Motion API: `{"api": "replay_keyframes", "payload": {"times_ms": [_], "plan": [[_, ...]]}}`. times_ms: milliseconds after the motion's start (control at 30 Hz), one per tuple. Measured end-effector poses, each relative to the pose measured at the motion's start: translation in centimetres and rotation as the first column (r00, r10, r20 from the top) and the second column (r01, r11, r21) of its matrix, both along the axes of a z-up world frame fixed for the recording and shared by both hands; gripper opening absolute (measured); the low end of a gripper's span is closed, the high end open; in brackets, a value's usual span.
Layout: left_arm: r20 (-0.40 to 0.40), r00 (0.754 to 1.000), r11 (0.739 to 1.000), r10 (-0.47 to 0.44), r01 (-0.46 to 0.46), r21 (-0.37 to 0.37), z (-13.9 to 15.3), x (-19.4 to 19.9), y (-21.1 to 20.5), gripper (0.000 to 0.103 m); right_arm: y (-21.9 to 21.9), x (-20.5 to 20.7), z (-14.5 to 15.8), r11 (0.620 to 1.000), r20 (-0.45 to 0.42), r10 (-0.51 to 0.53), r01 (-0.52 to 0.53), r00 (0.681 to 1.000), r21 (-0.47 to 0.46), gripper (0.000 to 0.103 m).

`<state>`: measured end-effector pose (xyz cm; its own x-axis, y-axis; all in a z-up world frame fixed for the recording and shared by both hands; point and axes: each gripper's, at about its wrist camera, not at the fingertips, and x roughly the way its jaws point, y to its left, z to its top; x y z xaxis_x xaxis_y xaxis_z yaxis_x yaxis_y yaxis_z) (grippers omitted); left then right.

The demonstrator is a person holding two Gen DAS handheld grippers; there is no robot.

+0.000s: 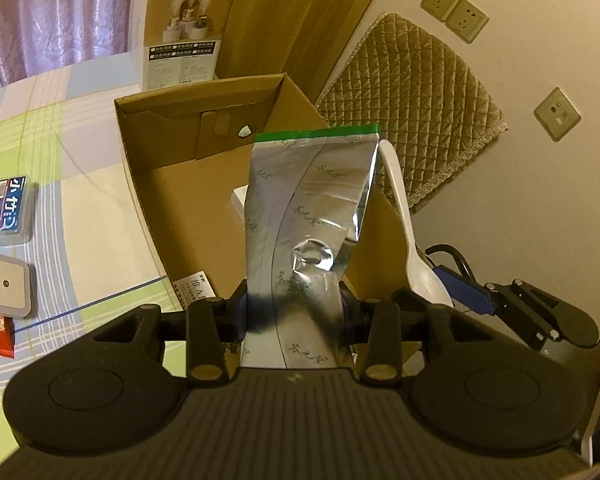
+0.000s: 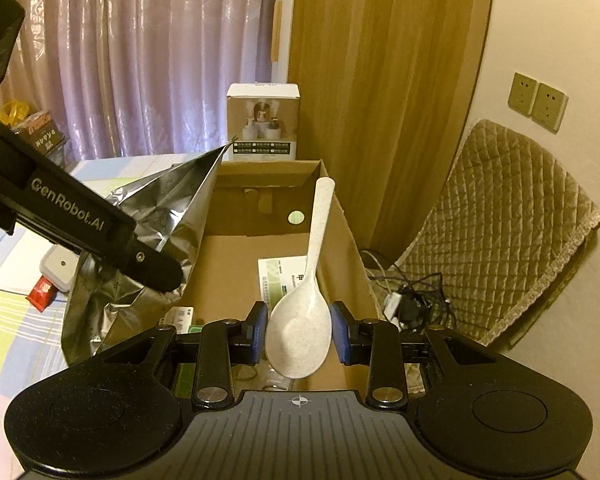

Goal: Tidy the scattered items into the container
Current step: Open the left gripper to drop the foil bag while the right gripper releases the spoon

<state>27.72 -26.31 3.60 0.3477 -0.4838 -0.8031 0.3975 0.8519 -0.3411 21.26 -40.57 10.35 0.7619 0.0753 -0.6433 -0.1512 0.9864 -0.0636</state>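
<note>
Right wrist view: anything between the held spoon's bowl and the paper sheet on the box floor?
Nothing: bare cardboard floor of the box surrounds the sheet; the white spoon hangs above it in the right gripper.

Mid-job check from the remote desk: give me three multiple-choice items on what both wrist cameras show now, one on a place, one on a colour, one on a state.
1. Where does the white product box stand?
A. inside the cardboard box
B. behind the cardboard box
C. on the quilted cushion

2. What colour is the strip along the top of the foil pouch?
A. green
B. red
C. blue

3. What is the right gripper doing?
A. hanging empty
B. holding the foil pouch
C. holding the white spoon by its bowl

Answers:
1 B, it rises beyond the box's far wall.
2 A, the left wrist view shows a green band.
3 C, the blue pads sit at either side of the bowl, handle pointing away.
</note>
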Motion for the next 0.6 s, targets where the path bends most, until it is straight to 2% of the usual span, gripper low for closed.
{"api": "replay_keyframes", "payload": {"times_ms": [600], "plan": [[-0.050,0.995,0.994,0.090,-0.093,-0.058,-0.8,1.4,0.9,0.036,0.5,2.0,-1.3,0.999,-0.017,0.042,-0.042,0.999,-0.022,0.036]]}}
